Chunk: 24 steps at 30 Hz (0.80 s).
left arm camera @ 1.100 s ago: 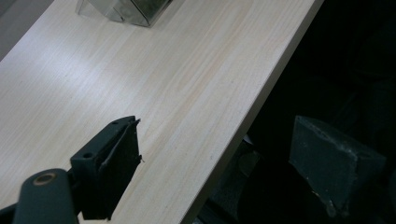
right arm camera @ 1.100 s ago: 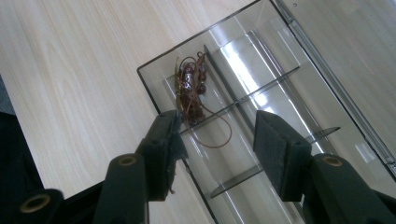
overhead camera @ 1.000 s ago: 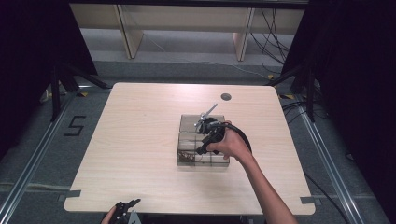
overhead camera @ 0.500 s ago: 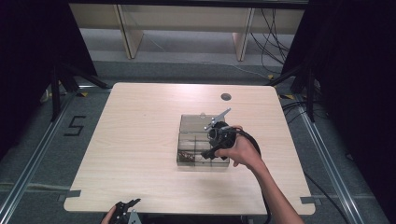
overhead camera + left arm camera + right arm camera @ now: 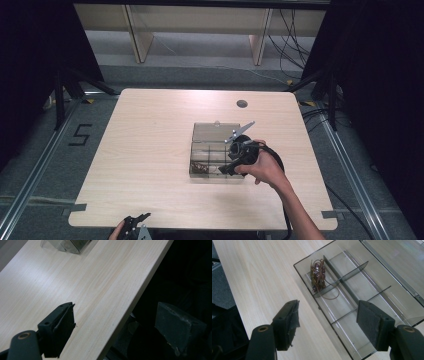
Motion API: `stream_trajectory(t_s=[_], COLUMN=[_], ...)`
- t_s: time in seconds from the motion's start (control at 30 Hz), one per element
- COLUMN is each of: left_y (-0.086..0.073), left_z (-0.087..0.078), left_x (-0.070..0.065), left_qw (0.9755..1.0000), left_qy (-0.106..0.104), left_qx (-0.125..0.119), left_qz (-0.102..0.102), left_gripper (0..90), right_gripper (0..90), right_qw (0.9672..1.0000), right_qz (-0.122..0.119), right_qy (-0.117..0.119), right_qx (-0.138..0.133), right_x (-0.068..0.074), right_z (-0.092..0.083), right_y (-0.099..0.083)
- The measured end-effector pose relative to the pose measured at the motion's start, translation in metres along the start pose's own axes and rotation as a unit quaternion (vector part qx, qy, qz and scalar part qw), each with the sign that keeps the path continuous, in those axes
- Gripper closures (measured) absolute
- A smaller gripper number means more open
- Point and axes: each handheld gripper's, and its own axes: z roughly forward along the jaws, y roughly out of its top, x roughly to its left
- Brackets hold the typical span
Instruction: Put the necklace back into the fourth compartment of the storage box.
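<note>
1. Since the earlier high view, right gripper [image 5: 235, 167] has drawn back to the clear divided box's [image 5: 210, 145] near right corner.
2. Left gripper view: left gripper [image 5: 115, 330], jaws spread, straddles the table [image 5: 75, 285] edge.
3. Right gripper view: jaws spread over the box; beaded tangle [image 5: 318, 275] lies in an end compartment.

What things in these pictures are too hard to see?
- Brown tangle in the clear box: too small and jumbled to identify; a divider crosses it in the right gripper view.
- Left gripper: cut off by the high view's bottom edge.
- Clear box: cut off by the left gripper view's top edge.
</note>
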Motion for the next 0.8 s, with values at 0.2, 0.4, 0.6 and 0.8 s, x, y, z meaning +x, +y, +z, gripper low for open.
stream_trajectory(t_s=[0.2,0.4,0.6,0.8], left_y=[0.0,0.0,0.0,-0.001], left_z=[-0.001,-0.001,-0.001,0.001], left_x=[0.0,0.001,0.0,0.0], left_qw=[1.0,1.0,1.0,0.9999], left_qy=[-0.002,-0.001,-0.002,0.005], left_qx=[-0.004,-0.001,-0.004,-0.009], left_qz=[-0.003,-0.002,-0.007,-0.005], left_gripper=[15.5,15.5,15.5,15.5], right_gripper=[34.2,32.9,31.7,31.1], right_qw=[0.9999,0.9998,0.9994,0.9993], right_qz=[-0.004,0.002,-0.007,-0.008], right_qy=[-0.006,-0.005,-0.004,-0.001], right_qx=[-0.011,-0.019,-0.033,-0.035], right_x=[-0.001,0.002,0.006,0.008], right_z=[-0.001,-0.005,-0.007,-0.005], right_y=[-0.007,-0.015,-0.023,-0.027])
